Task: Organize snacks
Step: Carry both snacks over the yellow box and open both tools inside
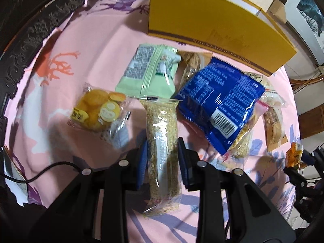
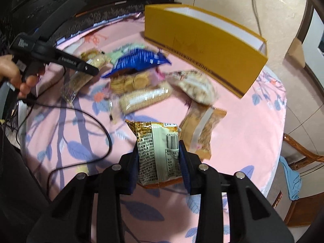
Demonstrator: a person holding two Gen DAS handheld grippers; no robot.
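The left gripper (image 1: 162,156) is pinching one long clear packet of grain bar (image 1: 163,141) between its fingers, and the right gripper (image 2: 159,154) is pinching one brown-and-white snack packet (image 2: 157,151), both above the pink counter (image 2: 243,125). Farther, one blue bag (image 1: 219,101) is covering several packets, so I cannot count them; one yellow box (image 1: 212,20) is standing behind, cut off at the top.

Grain bar (image 1: 163,151) and brown packet (image 2: 158,151) gripped, lifted.
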